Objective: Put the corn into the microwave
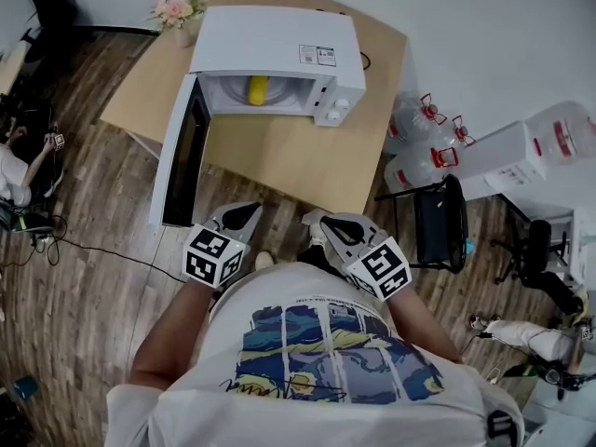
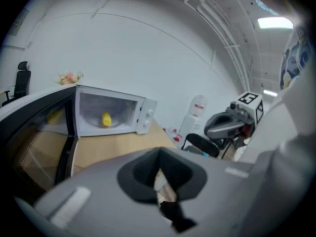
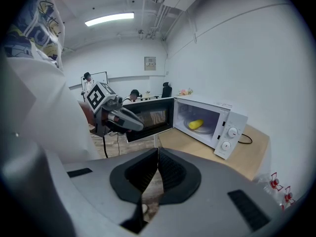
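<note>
The yellow corn (image 1: 257, 89) lies inside the white microwave (image 1: 279, 35) on the wooden table (image 1: 307, 161). The microwave's door (image 1: 182, 152) hangs wide open to the left. Both grippers are held close to my body, well short of the table's near edge. My left gripper (image 1: 244, 214) is shut with nothing in it; its jaws meet in the left gripper view (image 2: 159, 169), which shows the corn (image 2: 105, 119) far ahead. My right gripper (image 1: 321, 220) is also shut and empty (image 3: 158, 167), with the corn (image 3: 196, 125) seen through the open microwave (image 3: 224, 127).
A pot of pink flowers (image 1: 177, 12) stands at the table's far left corner. Several large water bottles (image 1: 419, 147) and a black chair (image 1: 438, 222) stand right of the table. A cable (image 1: 102, 250) runs over the wooden floor at left, near a seated person (image 1: 14, 170).
</note>
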A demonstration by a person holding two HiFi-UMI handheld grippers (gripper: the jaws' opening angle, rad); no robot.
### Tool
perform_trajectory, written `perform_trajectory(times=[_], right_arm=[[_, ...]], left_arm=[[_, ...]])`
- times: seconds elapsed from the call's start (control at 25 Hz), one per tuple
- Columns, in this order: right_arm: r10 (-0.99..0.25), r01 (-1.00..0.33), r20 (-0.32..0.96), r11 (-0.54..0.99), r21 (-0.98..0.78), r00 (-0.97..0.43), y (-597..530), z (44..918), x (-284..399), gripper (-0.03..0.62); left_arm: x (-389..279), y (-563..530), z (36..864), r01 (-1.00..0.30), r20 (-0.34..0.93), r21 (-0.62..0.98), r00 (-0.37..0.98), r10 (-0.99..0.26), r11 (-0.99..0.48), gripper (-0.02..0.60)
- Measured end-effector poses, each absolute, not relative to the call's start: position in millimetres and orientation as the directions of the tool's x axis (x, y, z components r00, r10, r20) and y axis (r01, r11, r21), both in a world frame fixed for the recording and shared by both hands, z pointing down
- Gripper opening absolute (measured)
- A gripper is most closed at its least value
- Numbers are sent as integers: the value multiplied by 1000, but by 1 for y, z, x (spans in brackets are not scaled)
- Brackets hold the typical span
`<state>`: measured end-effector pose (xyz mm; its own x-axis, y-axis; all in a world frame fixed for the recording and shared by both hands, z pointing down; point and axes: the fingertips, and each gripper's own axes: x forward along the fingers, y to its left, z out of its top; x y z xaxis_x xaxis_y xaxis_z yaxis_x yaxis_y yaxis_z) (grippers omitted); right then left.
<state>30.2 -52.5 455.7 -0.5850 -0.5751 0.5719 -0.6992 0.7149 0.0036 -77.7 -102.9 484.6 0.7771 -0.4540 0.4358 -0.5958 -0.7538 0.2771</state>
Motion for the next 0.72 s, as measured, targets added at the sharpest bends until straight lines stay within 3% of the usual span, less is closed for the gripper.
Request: perform_trajectory(times=[0.72], right_arm=[[-565,-681,569,732,11,-598,-59,457,28,9]], left_arm=[[-77,-109,491,-612,452,274,763,-462,-742,9]])
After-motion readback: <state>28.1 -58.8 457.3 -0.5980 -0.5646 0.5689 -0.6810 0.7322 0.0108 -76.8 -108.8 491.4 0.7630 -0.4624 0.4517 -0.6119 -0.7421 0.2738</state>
